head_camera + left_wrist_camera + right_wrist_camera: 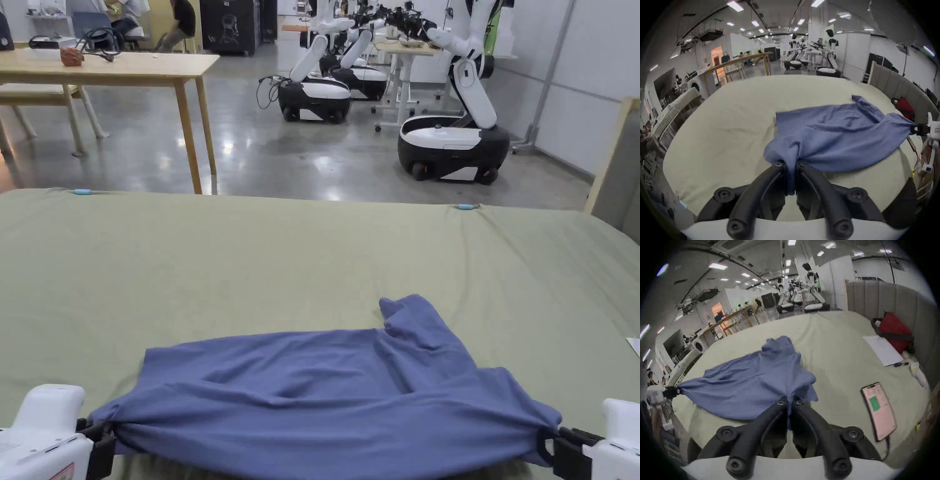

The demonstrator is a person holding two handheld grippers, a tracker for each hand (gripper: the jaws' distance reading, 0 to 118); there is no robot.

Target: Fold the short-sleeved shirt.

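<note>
1. You hold the blue shirt (325, 400) by its two near ends, stretched sideways across the near edge of the green-covered bed (250, 269); most of the cloth lies rumpled on the cover, and a sleeve (415, 328) juts away from you on the right half.
2. Your left gripper (790, 164) has its jaws drawn narrow on a bunched wad of the shirt; cloth runs down between them in the left gripper view, so both press on it.
3. Your right gripper (790, 400) is likewise nipped tight on the opposite end; a strip of blue hangs between its jaws in the right gripper view.
4. As I judge it, you are early in the task; the garment is only being pulled taut and laid out; no clean fold line shows, and the body looks creased and partly doubled over rather than squared.
5. What seems left: flatten it on the cover, bring the sleeves in, then fold the body; the bunched grips may leave puckers at both ends once you let go.
6. Mind the phone (877, 413) lying on the cover just right of your right gripper, and the red bag (894, 332) and white paper (881, 350) farther off; the shirt is apart from all three.
</note>
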